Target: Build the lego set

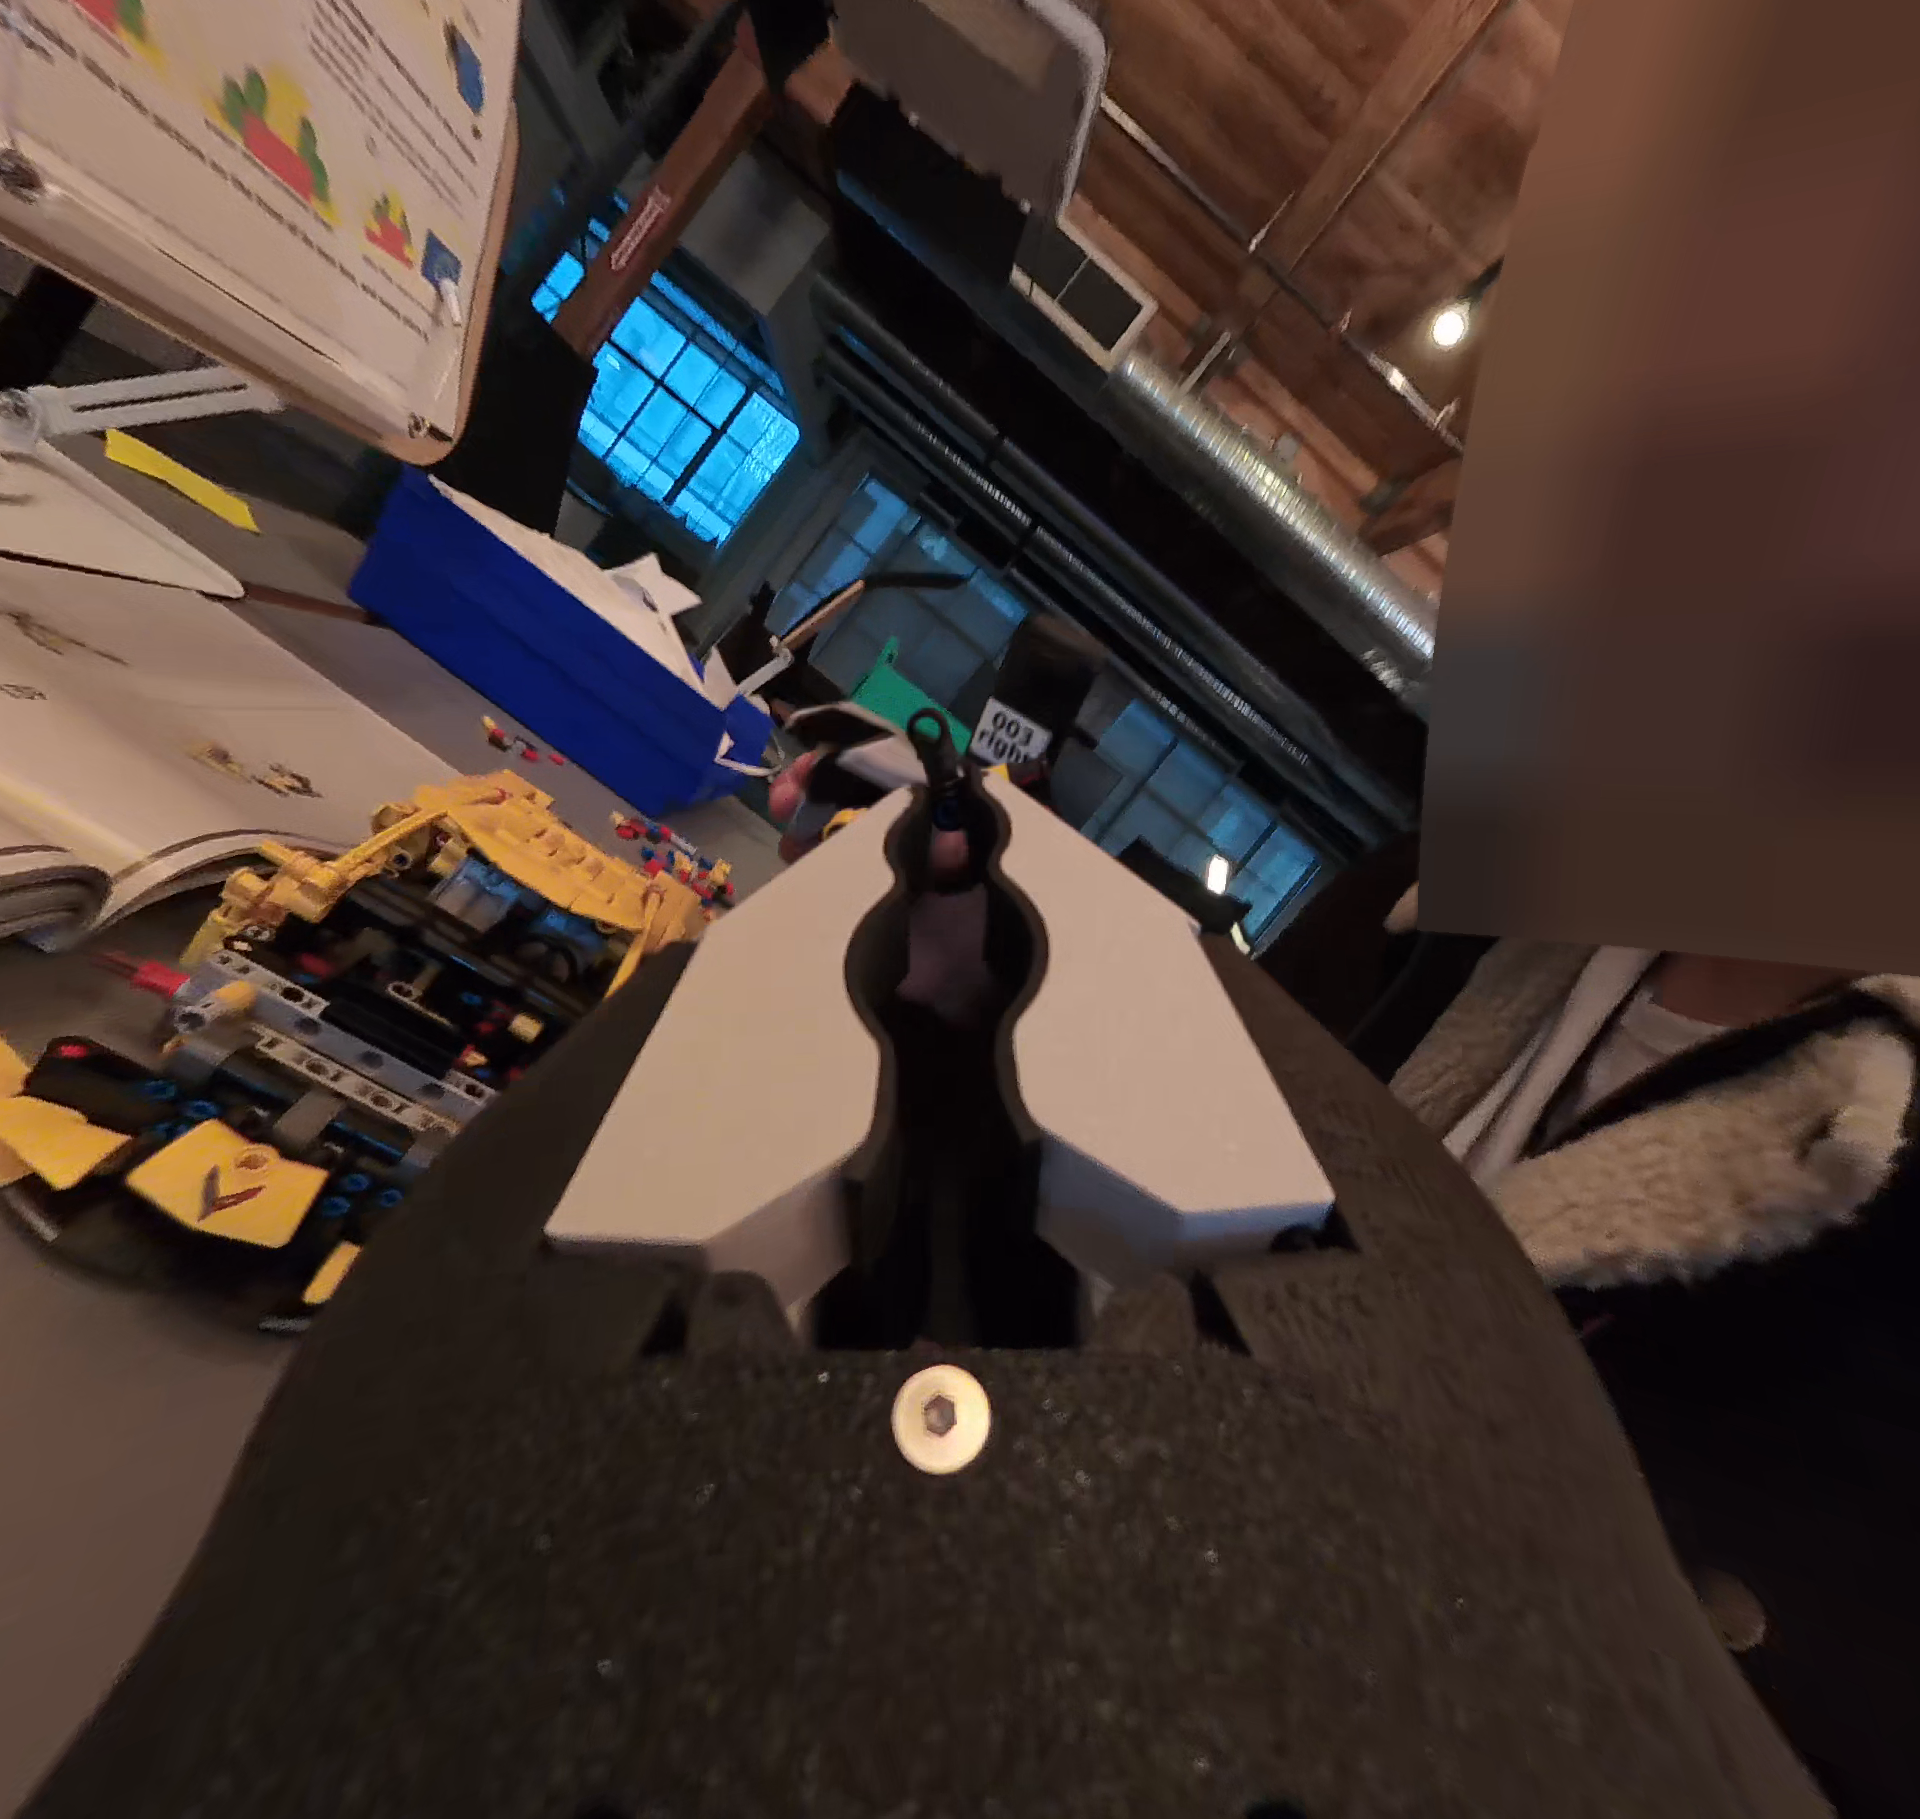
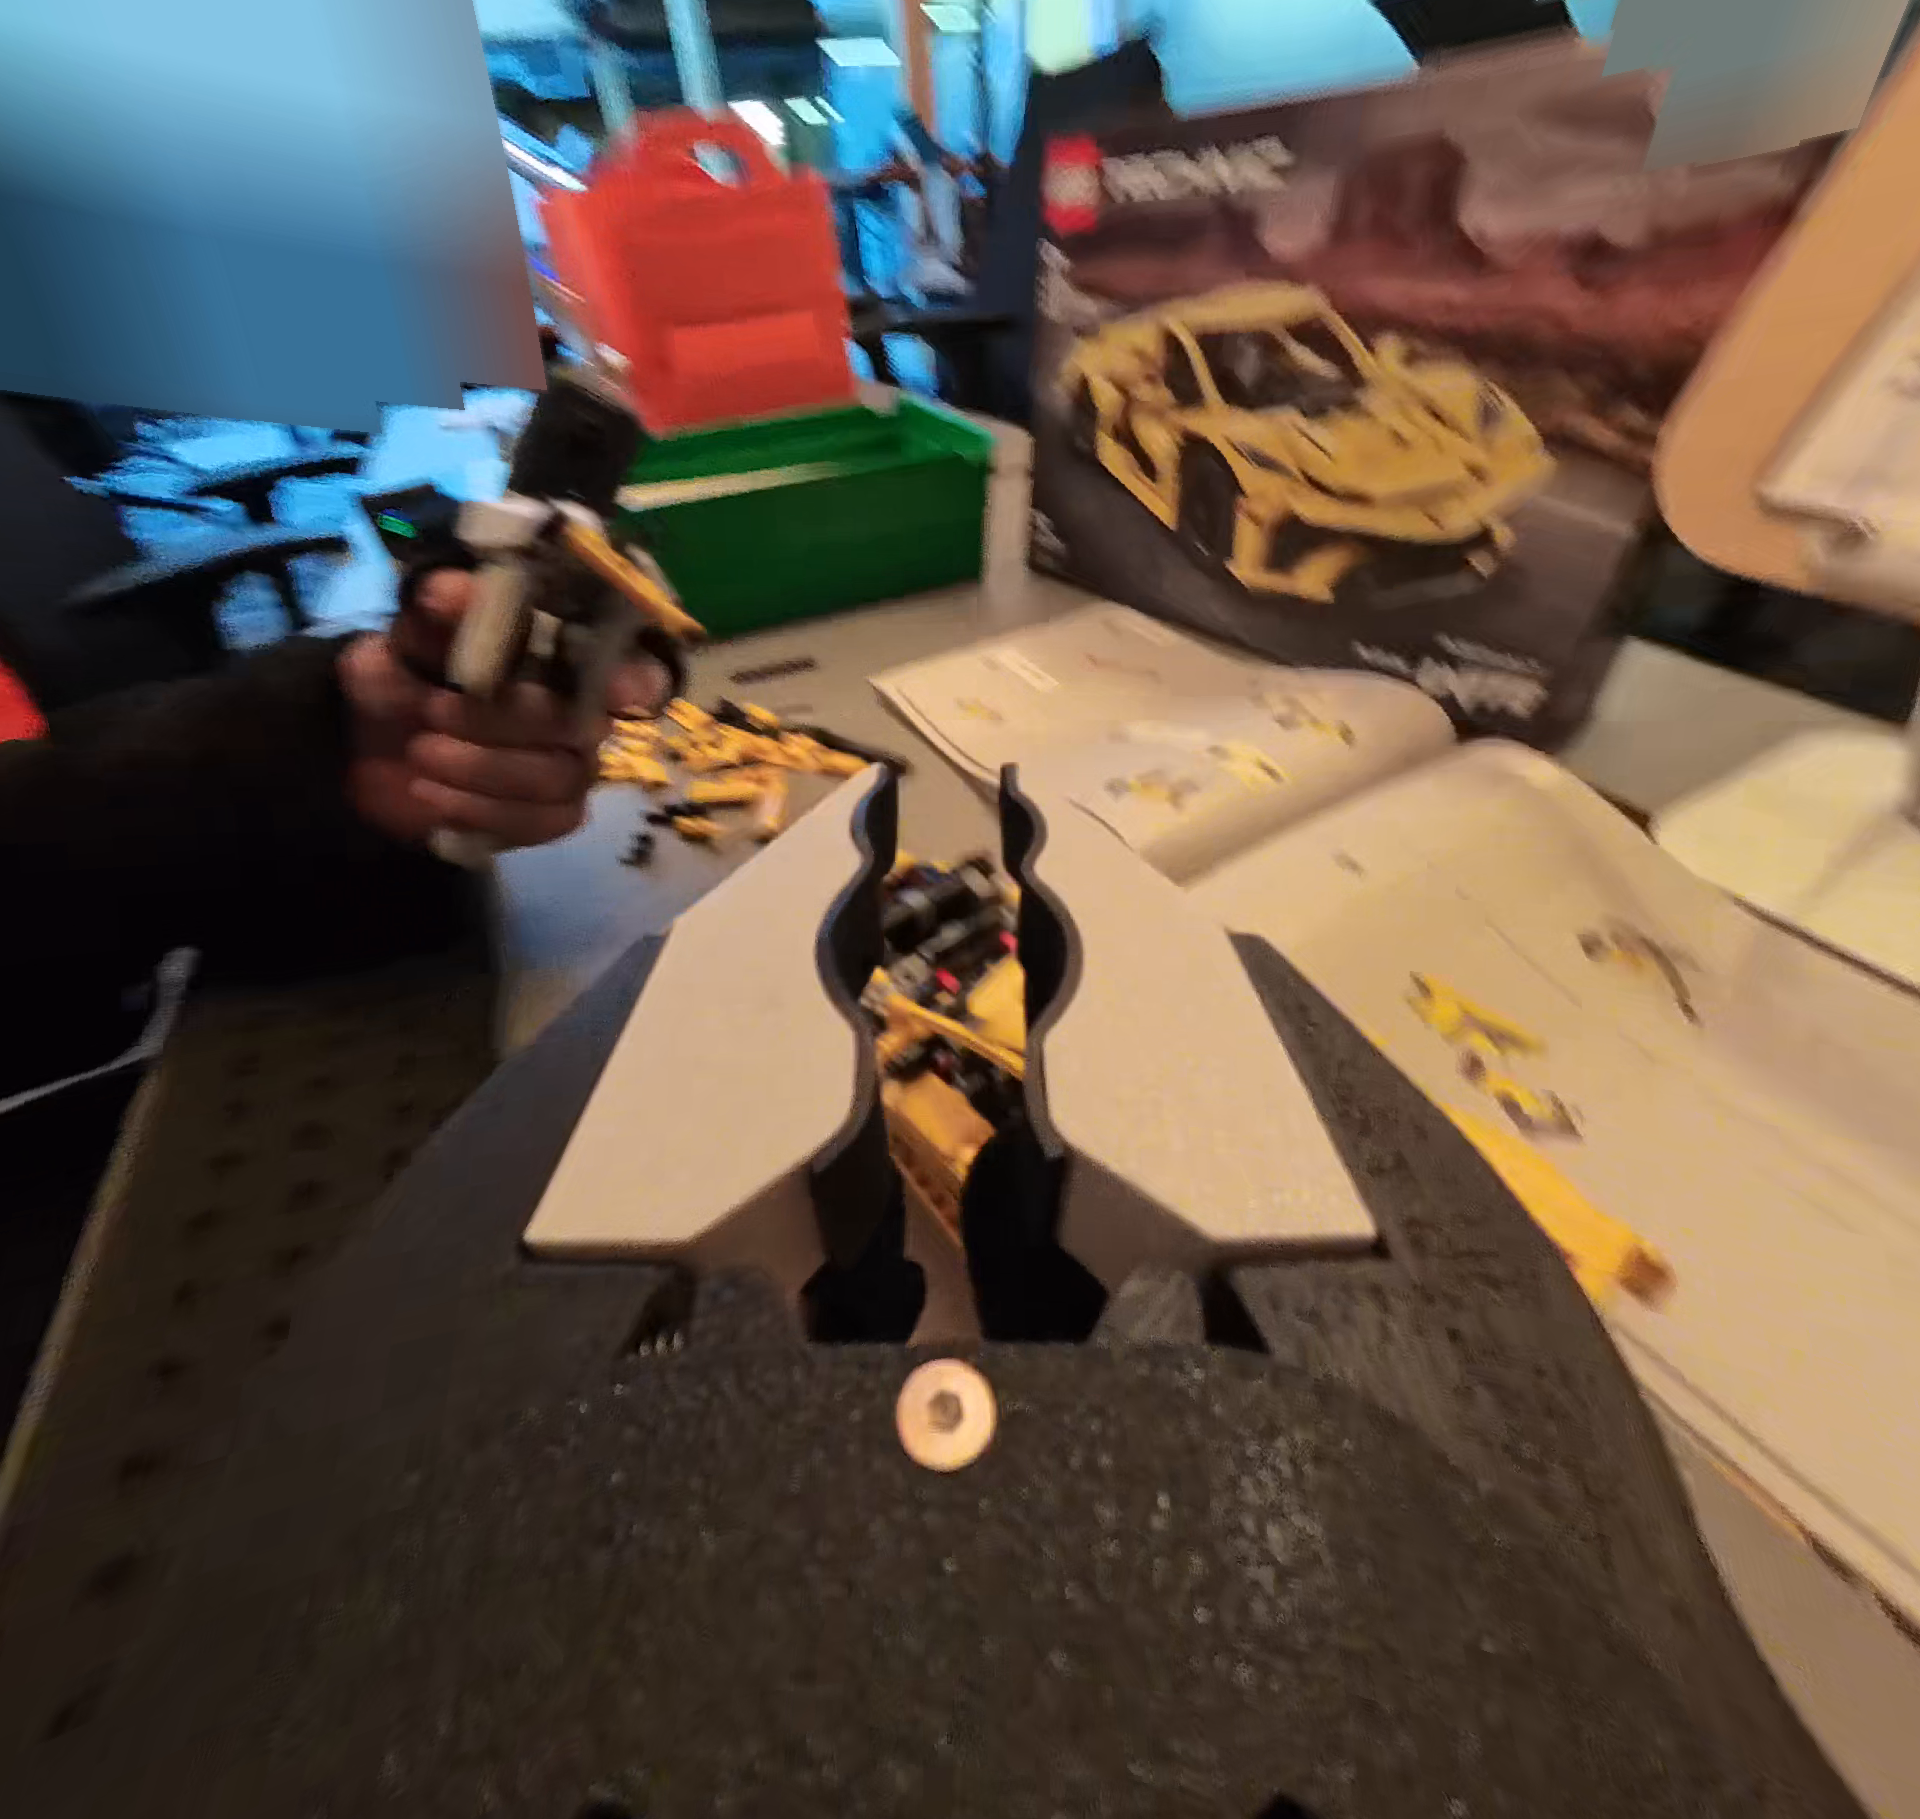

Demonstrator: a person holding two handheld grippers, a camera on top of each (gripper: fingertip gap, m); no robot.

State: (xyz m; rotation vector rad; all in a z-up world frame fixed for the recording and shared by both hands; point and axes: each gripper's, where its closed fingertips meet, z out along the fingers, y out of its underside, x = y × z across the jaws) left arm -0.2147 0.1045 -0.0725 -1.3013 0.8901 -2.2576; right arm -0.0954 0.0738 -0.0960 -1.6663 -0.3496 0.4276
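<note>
While the left gripper point(image 1: 940, 798) tilts up toward the ceiling, its grey fingers point(image 1: 1101, 990) are clenched at the tips on a small black lego piece with a loop end point(image 1: 930, 746), which pokes out just beyond them. Down on the grey bench point(image 1: 114, 1437), the half-built yellow and black lego car point(image 1: 416, 948) sits near the left edge of this view, beside the open white instruction booklet point(image 1: 156, 720), with tiny loose parts point(image 1: 665, 850) scattered behind it and a blue bin point(image 1: 540, 637) farther back.

Over on the right gripper point(image 2: 943, 793), the jaws stand released, a narrow gap between the tips, gripping nothing; the car point(image 2: 940, 1000) shows through that gap, below. Yellow loose pieces point(image 2: 717, 761) lie toward the far side, and a green bin point(image 2: 810, 512) and the dark set box point(image 2: 1340, 419) stand at the back.
</note>
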